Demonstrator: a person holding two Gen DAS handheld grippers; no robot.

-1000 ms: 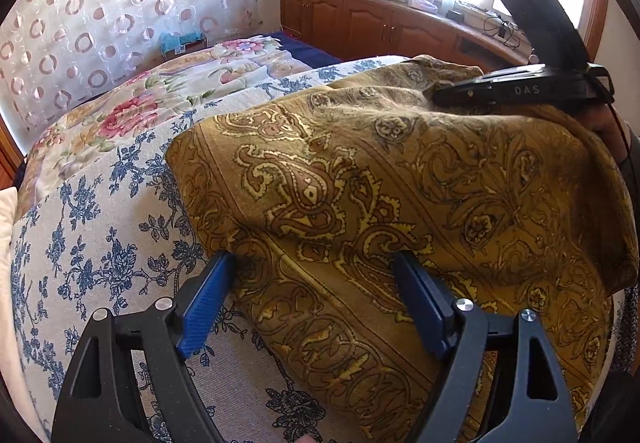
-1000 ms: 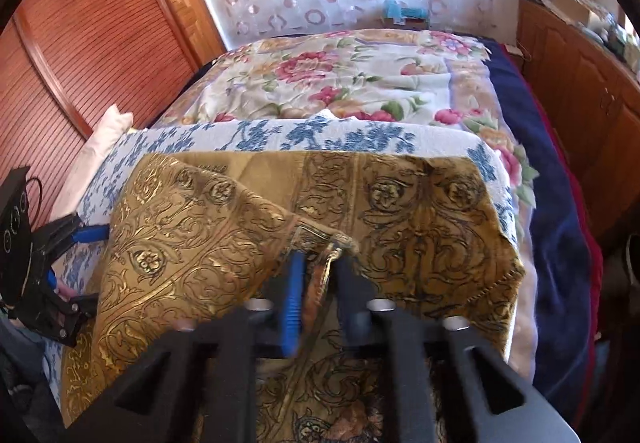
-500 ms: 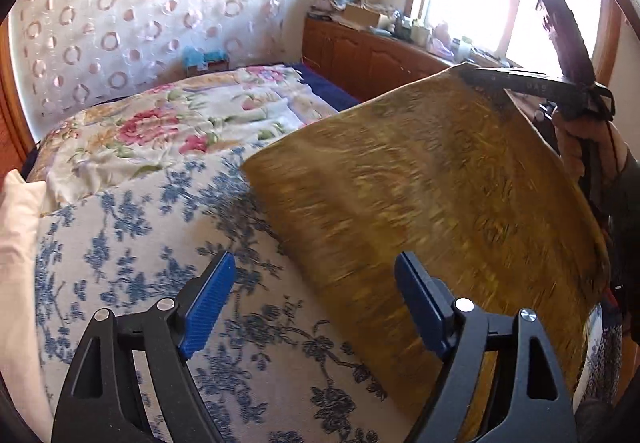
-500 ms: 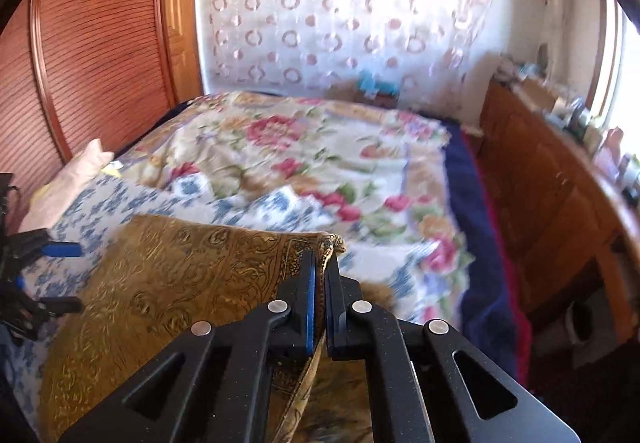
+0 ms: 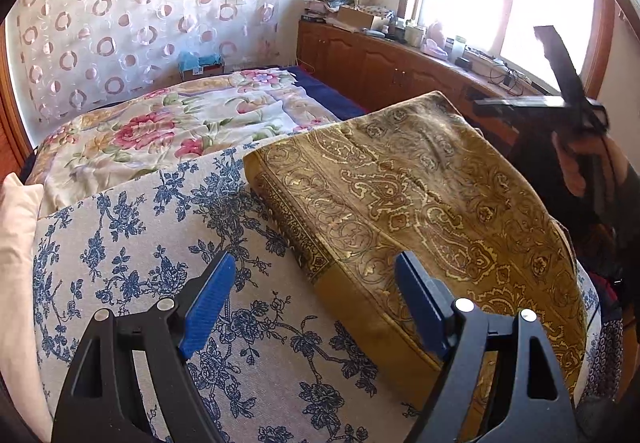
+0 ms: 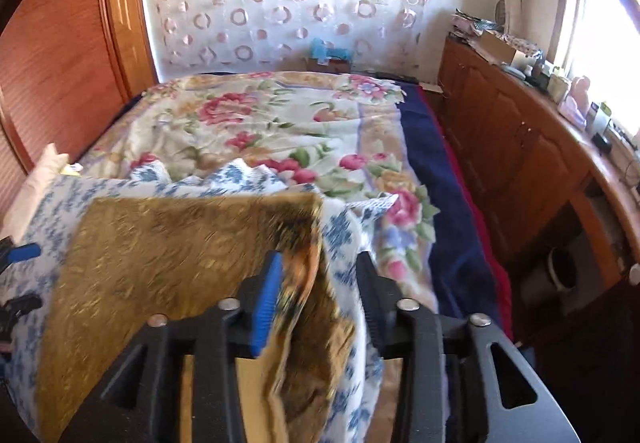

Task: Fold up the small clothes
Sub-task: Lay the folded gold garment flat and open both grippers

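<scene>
A gold paisley cloth lies folded over on a blue-flowered white sheet on the bed. My left gripper is open and empty, with the cloth's near left corner between its fingers. In the right wrist view the cloth is blurred, and its corner falls loose between the fingers of my right gripper, which is open. The right gripper also shows in the left wrist view, held above the cloth's far right corner.
A pink-flowered bedspread covers the far bed, with a navy blanket along its right side. A wooden cabinet run with clutter stands at the right under a window. A wooden wardrobe is at the left. A pale pillow lies at the left.
My right gripper lifted the cloth's corner up and carried it over, then opened and let it go. The cloth now lies folded. The left gripper stayed open.
</scene>
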